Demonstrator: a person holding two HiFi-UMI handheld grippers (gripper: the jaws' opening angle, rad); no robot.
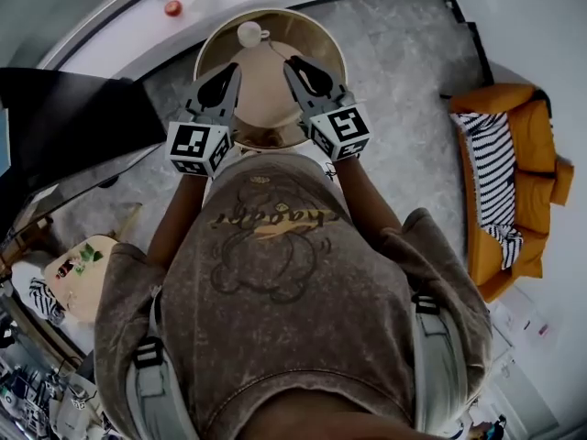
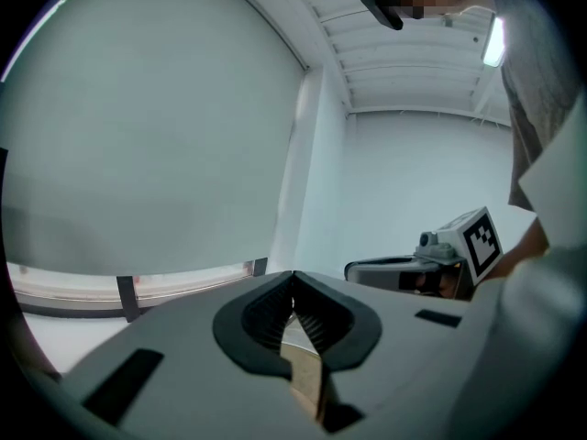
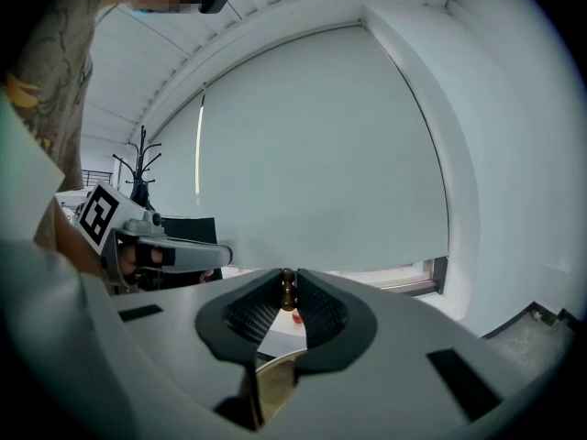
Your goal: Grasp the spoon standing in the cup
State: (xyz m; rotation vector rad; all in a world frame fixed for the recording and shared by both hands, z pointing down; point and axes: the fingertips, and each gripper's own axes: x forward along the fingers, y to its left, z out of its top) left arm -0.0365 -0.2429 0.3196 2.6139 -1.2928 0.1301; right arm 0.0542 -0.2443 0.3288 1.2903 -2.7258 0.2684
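Right gripper (image 3: 287,278) fingers clamped on spoon (image 3: 287,289) (brown handle tip); left gripper (image 2: 293,287) fingers together.

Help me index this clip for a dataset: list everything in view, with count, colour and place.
table: one, tan, round, in front of the person
cup: one, white, far side of the table
spoon: one, dark handle end, in the right jaws, running back to the cup
red thing: one, small, on the white ledge beyond the table
panel: one, black, left of the table
sofa: one, orange, far right
blanket: one, black-and-white stripes, on the sofa
coat stand: one, dark, by the far wall
shirt: one, grey-brown, printed, on the person
left gripper: one, grey, jaws together, empty
right gripper: one, grey, jaws closed on the spoon
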